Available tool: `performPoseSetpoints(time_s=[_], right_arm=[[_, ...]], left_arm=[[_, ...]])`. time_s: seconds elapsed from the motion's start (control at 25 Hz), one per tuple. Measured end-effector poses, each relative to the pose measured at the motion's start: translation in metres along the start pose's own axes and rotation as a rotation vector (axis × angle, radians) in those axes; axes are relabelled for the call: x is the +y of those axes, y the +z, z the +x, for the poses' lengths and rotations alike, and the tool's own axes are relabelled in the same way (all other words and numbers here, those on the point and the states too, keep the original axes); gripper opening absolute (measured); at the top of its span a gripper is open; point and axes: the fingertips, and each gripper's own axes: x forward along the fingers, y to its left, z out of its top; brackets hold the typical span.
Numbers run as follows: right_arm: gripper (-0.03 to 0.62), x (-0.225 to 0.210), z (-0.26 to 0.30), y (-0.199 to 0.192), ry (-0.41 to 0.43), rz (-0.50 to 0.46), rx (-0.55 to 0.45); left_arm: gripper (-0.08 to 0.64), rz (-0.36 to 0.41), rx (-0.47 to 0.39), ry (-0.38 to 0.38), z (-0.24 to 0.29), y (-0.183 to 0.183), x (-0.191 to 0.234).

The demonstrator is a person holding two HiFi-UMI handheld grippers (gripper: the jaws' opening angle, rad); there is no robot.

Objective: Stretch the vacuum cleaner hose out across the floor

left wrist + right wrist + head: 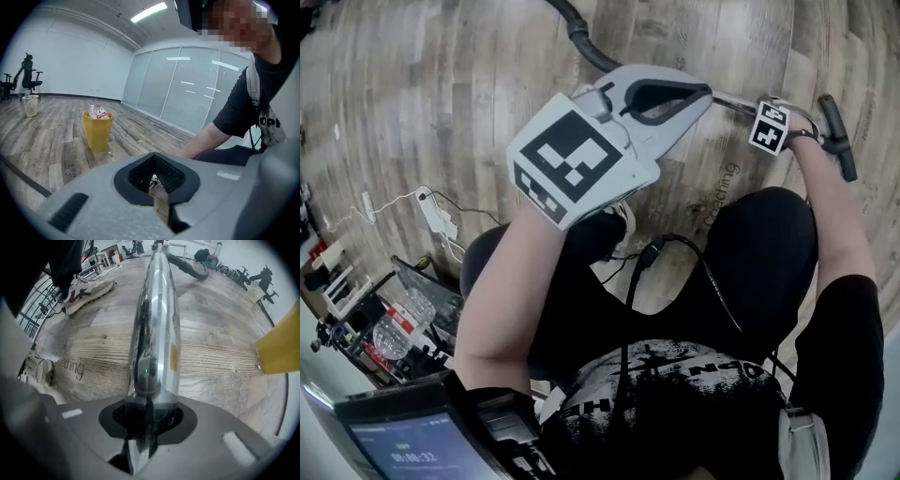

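Head view: the person crouches over a wood-plank floor (441, 75). The left gripper (705, 92) is raised in the middle of the picture, its marker cube turned to the camera. The black vacuum hose (579, 37) lies on the floor beyond it and curves away off the top edge. Off to the right, the right gripper (769, 127) is down at the chrome wand tube (733, 99), with a black bar (839, 141) just beside it. A white power strip (431, 211) with its leads lies on the floor at the left, near a wire cart (403, 309), and a lit screen (403, 445) sits in the bottom corner.

Left gripper view: the fingers of the left gripper (153, 180) are pressed together with nothing between them. Past them stands a yellow bin (97, 131) topped with plastic bottles (98, 112). Further back are a white bin (30, 105) and an office chair (28, 75), and a glass wall (187, 89) runs along the right. The person's bare forearm reaches down at the right.

Right gripper view: the right gripper (145, 437) points at the floor, and its fingers stand partly apart on either side of the chrome wand tube (154, 324). The tube sits between them loosely rather than pinched. It runs straight away from the fingers, and at its far end the black vacuum hose (187, 266) bends off to the right across the boards. A sneaker (86, 294) rests on the floor to the left, and the yellow bin (279, 350) shows at the right edge.
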Motion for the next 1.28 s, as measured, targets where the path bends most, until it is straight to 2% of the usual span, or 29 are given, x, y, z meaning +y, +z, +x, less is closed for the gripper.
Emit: performPoseSetpoints(time_s=[0.16, 0.36, 0.68, 0.92, 0.96, 1.0, 1.04, 1.28], right_arm=[[0.108, -0.003, 0.005, -0.002, 0.028, -0.005, -0.001], [0.111, -0.004, 0.006, 0.000, 0.024, 0.003, -0.009], [0.110, 0.001, 0.010, 0.004, 0.023, 0.005, 0.002], [0.103, 0.004, 0.013, 0.003, 0.018, 0.000, 0.016], [0.110, 0.005, 0.013, 0.003, 0.034, 0.005, 0.021], [0.189, 0.008, 0.012, 0.004, 0.057, 0.015, 0.024], [0.224, 0.010, 0.011, 0.005, 0.077, 0.024, 0.026], [0.259, 0.017, 0.011, 0.006, 0.089, 0.026, 0.022]], left_arm=[[-0.002, -0.011, -0.013, 0.001, -0.002, 0.004, -0.001], [0.000, -0.026, -0.007, 0.022, -0.004, -0.004, 0.001], [-0.002, -0.017, 0.088, 0.065, -0.002, -0.031, 0.009], [-0.002, -0.035, 0.159, 0.056, 0.007, -0.050, 0.011], [-0.001, -0.040, 0.165, 0.052, 0.008, -0.050, 0.013], [-0.002, -0.046, 0.171, 0.049, 0.009, -0.051, 0.014], [0.000, -0.051, 0.176, 0.047, 0.009, -0.052, 0.015], [0.000, -0.059, 0.205, 0.041, 0.010, -0.060, 0.015]])
